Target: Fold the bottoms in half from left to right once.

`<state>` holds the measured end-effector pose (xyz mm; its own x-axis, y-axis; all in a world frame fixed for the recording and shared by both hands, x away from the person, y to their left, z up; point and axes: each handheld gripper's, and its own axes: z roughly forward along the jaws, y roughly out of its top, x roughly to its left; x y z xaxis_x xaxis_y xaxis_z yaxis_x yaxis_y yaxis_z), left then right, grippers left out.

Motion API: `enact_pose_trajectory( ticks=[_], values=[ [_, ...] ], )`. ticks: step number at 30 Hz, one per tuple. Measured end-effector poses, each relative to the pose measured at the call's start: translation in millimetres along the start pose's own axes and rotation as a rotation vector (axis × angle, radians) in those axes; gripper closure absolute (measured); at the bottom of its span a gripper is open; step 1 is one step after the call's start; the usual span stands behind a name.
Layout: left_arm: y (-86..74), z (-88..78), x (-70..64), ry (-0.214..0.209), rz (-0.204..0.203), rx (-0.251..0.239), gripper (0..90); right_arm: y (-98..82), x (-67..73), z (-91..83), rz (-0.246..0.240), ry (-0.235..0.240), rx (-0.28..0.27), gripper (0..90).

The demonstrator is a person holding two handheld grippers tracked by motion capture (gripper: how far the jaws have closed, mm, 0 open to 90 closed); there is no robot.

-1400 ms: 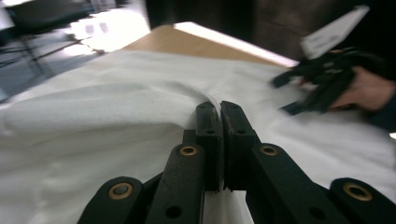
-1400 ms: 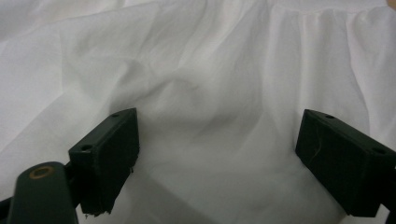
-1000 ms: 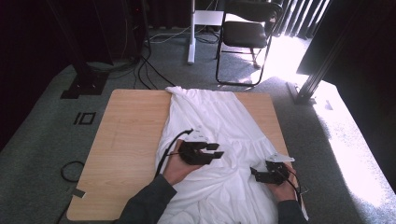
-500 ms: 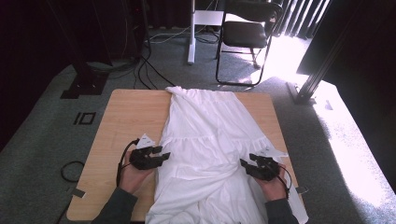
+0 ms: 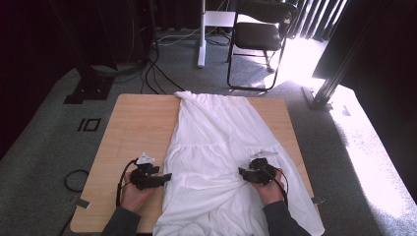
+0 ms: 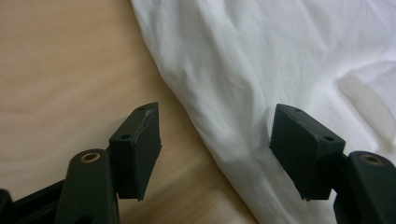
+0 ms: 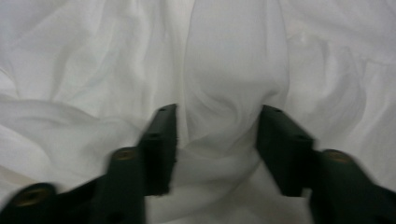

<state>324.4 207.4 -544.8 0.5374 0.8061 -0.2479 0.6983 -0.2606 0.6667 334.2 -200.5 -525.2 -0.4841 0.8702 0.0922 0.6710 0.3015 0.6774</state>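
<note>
1. The white garment (image 5: pixel 221 162) lies lengthwise down the table (image 5: pixel 133 128), its hem spilling over the near edge.
2. The left gripper (image 5: pixel 156 180), jaws just opened wide, straddles the garment's left edge, likely to catch it.
3. The right gripper (image 5: pixel 248 173), jaws closing, gathers a cloth ridge between them.
4. No writing is legible.

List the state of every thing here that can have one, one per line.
White cloth garment: spread lengthwise on the table, creased, hem hanging over the near edge.
Left gripper: jaws just opened wide, garment's edge between them, unpinched.
Right gripper: jaws just closing around a raised fold.
Black folding chair: unfolded, unoccupied.
</note>
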Motion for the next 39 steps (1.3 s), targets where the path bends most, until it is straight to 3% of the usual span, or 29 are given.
enact_pose_trajectory(
  ticks=[1,2,3,4,7,8,9,10,12,13,15,17,20,21,22,23,24,25,26,27,28,29,30,32,34,36,37,38,39],
  values=[
    [0.0,0.0,0.0,0.0,0.0,0.0,34.5,0.0,0.0,0.0,0.0,0.0,0.0,57.5],
    [-2.1,2.6,-2.4,-0.023,0.007,-0.012,34.9,0.3,0.3,-0.2,-0.009,0.016,-0.005,77.7],
    [-1.8,4.1,-3.5,-0.064,0.002,-0.009,37.7,1.1,1.6,-3.1,-0.016,0.014,-0.019,82.6],
    [-1.7,5.9,-4.7,-0.096,0.012,0.004,47.0,2.4,3.3,-7.4,-0.027,0.006,-0.036,86.4],
    [-1.9,10.6,-8.1,-0.114,0.033,0.021,83.4,6.0,5.9,-19.1,-0.049,-0.018,-0.083,88.9],
    [-1.2,9.1,-9.2,-0.132,0.032,0.012,87.8,11.7,6.2,-34.7,-0.072,-0.045,-0.137,89.5],
    [-1.2,9.1,-9.2,-0.132,0.032,0.012,88.6,11.7,6.2,-34.7,-0.072,-0.045,-0.137,89.5],
    [3.9,-6.2,-8.8,-0.139,0.034,-0.051,88.9,16.4,4.6,-47.5,-0.077,-0.053,-0.174,89.7],
    [12.7,-31.2,-5.8,-0.123,0.033,-0.13,89.2,21.5,2.5,-61.1,-0.074,-0.061,-0.206,89.9],
    [12.7,-31.2,-5.8,-0.123,0.033,-0.13,89.2,21.5,2.5,-61.1,-0.074,-0.061,-0.206,89.9],
    [27.6,-70.0,-1.8,-0.025,0.065,-0.208,89.3,28.3,1.8,-79.2,-0.082,-0.051,-0.246,90.0],
    [35.9,-93.8,2.5,0.028,0.065,-0.248,89.3,30.3,5.4,-87.2,-0.095,-0.054,-0.267,90.0],
    [45.8,-113.1,5.9,0.042,0.062,-0.277,89.2,30.8,11.2,-97.8,-0.114,-0.053,-0.291,90.0],
    [45.8,-113.1,5.9,0.042,0.062,-0.277,89.2,30.4,11.3,-100.7,-0.119,-0.061,-0.295,90.0],
    [50.3,-111.6,0.3,-0.006,0.07,-0.269,89.1,29.8,9.7,-103.8,-0.118,-0.074,-0.298,90.0],
    [50.3,-111.6,0.3,-0.006,0.07,-0.269,89.0,28.7,5.9,-107.0,-0.107,-0.089,-0.301,90.0],
    [52.2,-103.0,-14.1,-0.061,0.115,-0.255,88.6,27.0,0.2,-110.7,-0.084,-0.105,-0.305,90.0],
    [52.2,-103.0,-14.1,-0.061,0.115,-0.255,86.9,27.0,0.2,-110.7,-0.084,-0.105,-0.305,90.0],
    [52.6,-97.6,-21.6,-0.107,0.136,-0.256,86.9,24.9,-7.8,-114.4,-0.06,-0.12,-0.312,90.0],
    [52.6,-97.6,-21.6,-0.107,0.136,-0.256,81.7,24.9,-7.8,-114.4,-0.06,-0.12,-0.312,90.0],
    [53.0,-85.9,-34.6,-0.141,0.162,-0.259,69.3,15.7,-36.0,-120.3,0.018,-0.201,-0.301,90.0],
    [52.5,-75.1,-41.5,-0.115,0.187,-0.239,67.8,11.9,-46.5,-119.2,0.045,-0.229,-0.288,90.0],
    [51.9,-69.1,-42.2,-0.103,0.181,-0.22,63.2,7.7,-56.7,-115.8,0.066,-0.267,-0.266,90.0],
    [48.6,-56.2,-40.1,-0.103,0.167,-0.177,58.4,-1.7,-77.1,-100.9,0.107,-0.28,-0.192,89.8],
    [43.6,-41.2,-36.0,-0.073,0.147,-0.113,51.3,-12.9,-92.4,-80.0,0.136,-0.273,-0.106,88.9],
    [40.1,-34.7,-32.3,-0.059,0.139,-0.091,48.3,-18.9,-97.0,-70.1,0.145,-0.287,-0.074,84.2],
    [36.4,-28.5,-28.3,-0.052,0.115,-0.072,48.3,-24.1,-99.8,-62.8,0.157,-0.305,-0.049,75.1],
    [30.7,-20.8,-22.4,-0.07,0.079,-0.046,45.0,-28.3,-101.6,-58.5,0.176,-0.301,-0.038,67.7],
    [27.0,-16.0,-20.1,-0.077,0.065,-0.031,43.9,-32.7,-101.5,-57.6,0.198,-0.285,-0.059,58.7]
  ],
)
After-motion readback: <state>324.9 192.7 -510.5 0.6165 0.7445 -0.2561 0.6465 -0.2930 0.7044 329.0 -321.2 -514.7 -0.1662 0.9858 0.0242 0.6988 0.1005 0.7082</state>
